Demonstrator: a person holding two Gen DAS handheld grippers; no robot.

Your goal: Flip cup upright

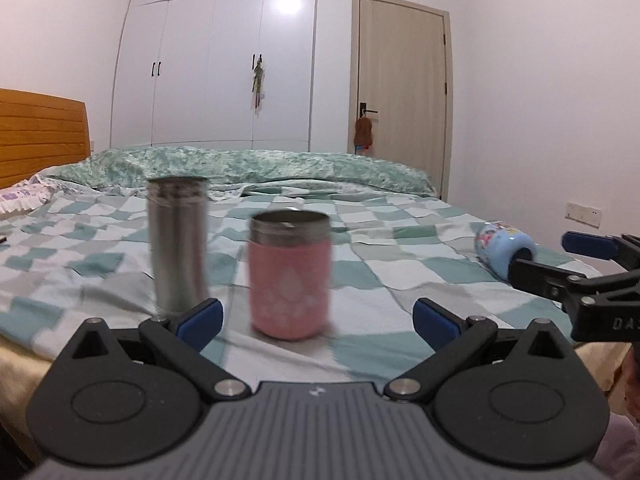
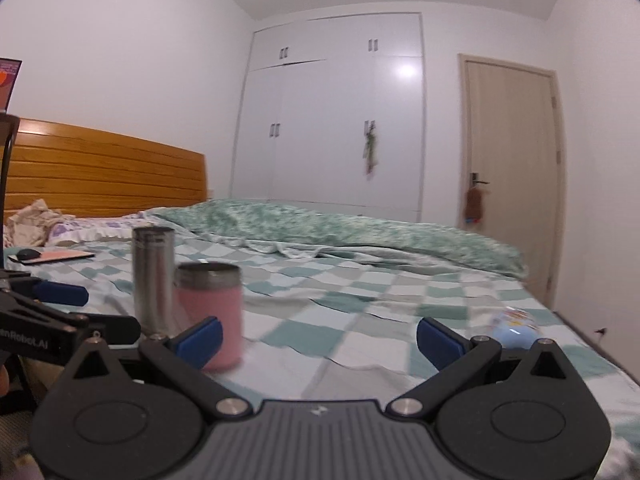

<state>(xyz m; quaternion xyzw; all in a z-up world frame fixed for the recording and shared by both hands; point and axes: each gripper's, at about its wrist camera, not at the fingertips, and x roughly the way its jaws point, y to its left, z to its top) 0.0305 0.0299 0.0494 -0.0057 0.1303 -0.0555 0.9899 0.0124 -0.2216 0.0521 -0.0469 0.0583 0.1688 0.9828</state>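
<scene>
1. My left gripper (image 1: 318, 320) sits low over the near edge of the bed (image 1: 420, 280), pointing level across the checked sheet; its jaws are spread wide and hold nothing.
2. The pink cup (image 1: 290, 276) stands upright on the bed just ahead of that gripper, roughly between the two blue pads but beyond their tips, not touching them.
3. A tall steel cup (image 1: 178, 244) stands upright to the left of the pink one and slightly farther back, close beside it.
4. My right gripper (image 2: 320, 340) is also low and level at the bed edge, jaws fully apart and empty.
5. In the left wrist view the right gripper shows at the far right, its open fingers reaching toward the blue cup (image 1: 505, 250).
6. That blue cup lies on its side on the sheet, well to the right of the two standing cups; one finger overlaps its near end, though I cannot tell whether it touches.
7. In the right wrist view the blue cup (image 2: 514, 330) is partly hidden behind the right finger.
</scene>
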